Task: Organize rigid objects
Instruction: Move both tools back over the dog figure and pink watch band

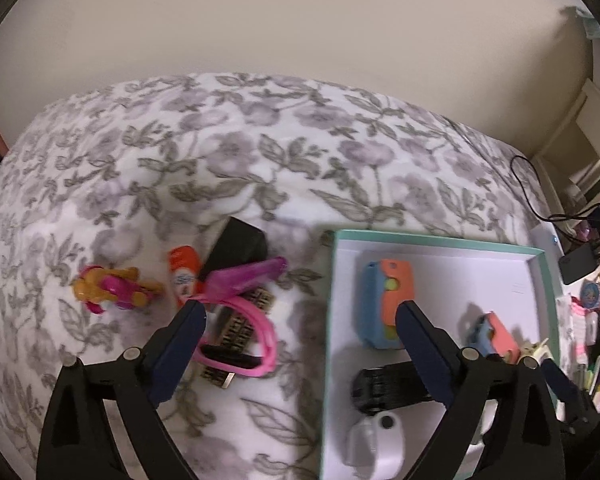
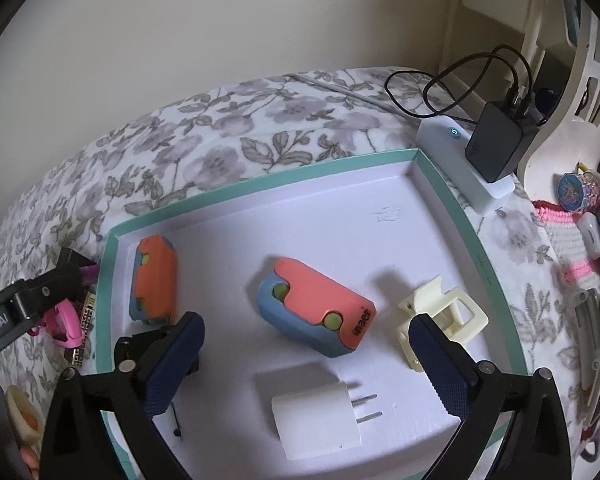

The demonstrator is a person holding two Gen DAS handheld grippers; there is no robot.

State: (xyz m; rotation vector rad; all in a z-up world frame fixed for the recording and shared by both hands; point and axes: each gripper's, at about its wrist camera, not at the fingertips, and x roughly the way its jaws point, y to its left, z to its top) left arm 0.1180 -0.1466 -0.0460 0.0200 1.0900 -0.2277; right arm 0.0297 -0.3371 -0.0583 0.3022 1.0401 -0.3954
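- your left tongs (image 1: 300, 312) are spread wide and pinch nothing; they hang over the tray's left wall, one finger above the bed (image 1: 260, 152), the other above the tray (image 1: 432, 240).
- your right tongs (image 2: 306, 332) are also spread and empty, poised over the tray's white floor with the middle orange-and-blue toy (image 2: 316, 308) between the fingers but untouched.
- already in the tray: a second orange-and-blue toy (image 2: 154, 280), a cream hair claw (image 2: 444, 316), a white charger plug (image 2: 316, 420) and a black piece (image 1: 384, 384) that is too blurred to name.
- left to sort, out on the bedspread: a pink headband (image 1: 256, 320), an orange-and-pink figure (image 1: 108, 286), an orange tube (image 1: 184, 272), a black box (image 1: 240, 244) and a gold patterned case (image 1: 240, 328).
- risk: the headband lies across the gold case, so a pinch there could drag both or let one slip.
- risk: the bedding is soft, so pressing down may sink or tip the small toys.
- risk: both tongs crowd the tray's left side; reaching together could knock its wall or each other.
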